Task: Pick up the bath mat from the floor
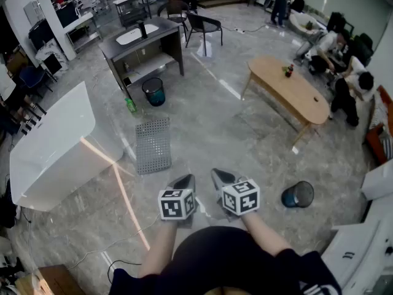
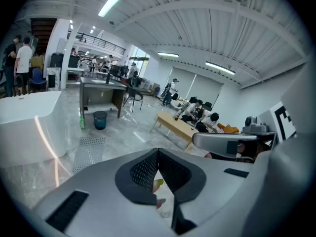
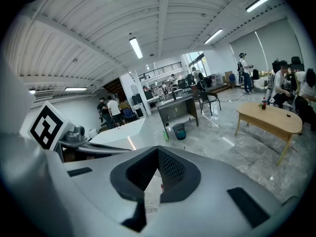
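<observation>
a grey perforated bath mat lies flat on the marble floor, just beside a white bathtub and near a dark bin. the left tool and right tool are side by side close to the person's body, apart from the mat, each with jaws closed together on nothing
</observation>
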Demonstrator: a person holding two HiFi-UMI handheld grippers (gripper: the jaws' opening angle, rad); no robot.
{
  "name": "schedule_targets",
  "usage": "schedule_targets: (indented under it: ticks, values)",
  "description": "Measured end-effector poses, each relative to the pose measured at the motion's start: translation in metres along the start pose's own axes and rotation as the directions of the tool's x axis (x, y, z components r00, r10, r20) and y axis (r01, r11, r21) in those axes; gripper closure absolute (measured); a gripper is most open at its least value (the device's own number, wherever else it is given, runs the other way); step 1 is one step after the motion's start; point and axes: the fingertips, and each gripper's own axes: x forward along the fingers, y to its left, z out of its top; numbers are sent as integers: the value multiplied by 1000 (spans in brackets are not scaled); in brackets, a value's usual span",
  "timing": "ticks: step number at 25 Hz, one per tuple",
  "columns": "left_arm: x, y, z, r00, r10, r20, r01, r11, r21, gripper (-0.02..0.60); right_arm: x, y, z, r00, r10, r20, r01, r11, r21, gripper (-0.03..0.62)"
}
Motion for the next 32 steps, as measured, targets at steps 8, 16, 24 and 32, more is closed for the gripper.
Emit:
schedule_targets:
  ticks: [8,16,24,32]
  values:
    - [2,-8,-1,1000,-7,0,7,1000,3,581,-7,-5,-6,1000,-2,-10,2,1000,-15,583]
    - [8,-23,-11,1000,-17,-10,17,1000,7,581,-18,-16,-15,1000,-2,-5,2,1000,27,583]
    - [8,-27,-17,1000,-5,-17,5,1000,-18,581,-20,-20,-22,1000,11,-14,-10,997,82,583]
    - [18,-20,-11,1000,-7,-20,6,999,-48,580,-7,-24,-20,999,13,-29,-11,996,84,583]
